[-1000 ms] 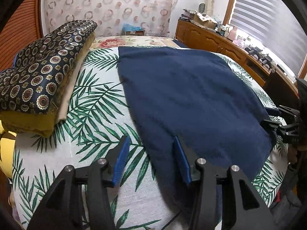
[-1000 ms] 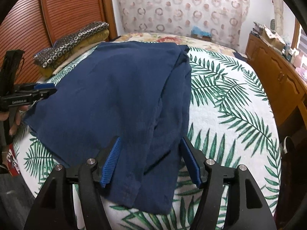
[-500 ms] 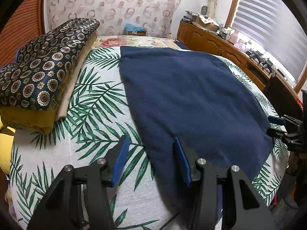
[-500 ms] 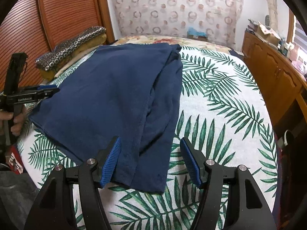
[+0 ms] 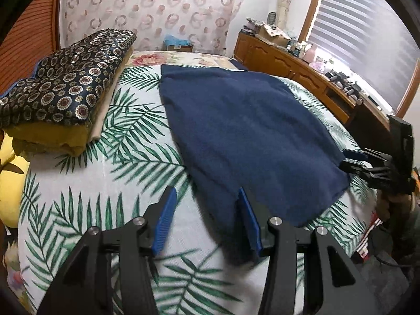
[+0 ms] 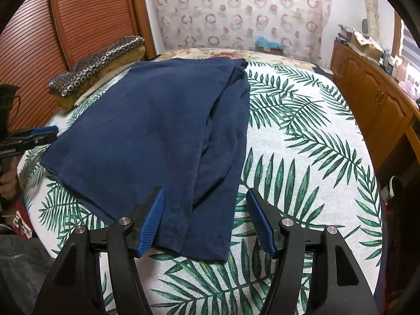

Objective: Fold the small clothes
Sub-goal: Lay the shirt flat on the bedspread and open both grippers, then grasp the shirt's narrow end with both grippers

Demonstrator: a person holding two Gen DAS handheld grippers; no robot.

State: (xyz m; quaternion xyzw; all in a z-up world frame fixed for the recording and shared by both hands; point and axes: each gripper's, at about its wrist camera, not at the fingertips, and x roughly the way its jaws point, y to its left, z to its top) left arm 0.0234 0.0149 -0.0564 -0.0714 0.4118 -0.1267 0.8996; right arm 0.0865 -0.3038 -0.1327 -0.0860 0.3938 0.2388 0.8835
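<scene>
Jaws: both pairs spread, nothing gripped | left gripper at near-left hem, right gripper at near-right hem | one navy garment laid flat on bed, right side folded over | one stack of folded fabrics left of it, apart | no legible writing

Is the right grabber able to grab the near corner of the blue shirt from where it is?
Probably yes. The right gripper is open, and the near corner of the blue shirt lies flat on the bedspread between its fingers. Nothing blocks the way.
</scene>
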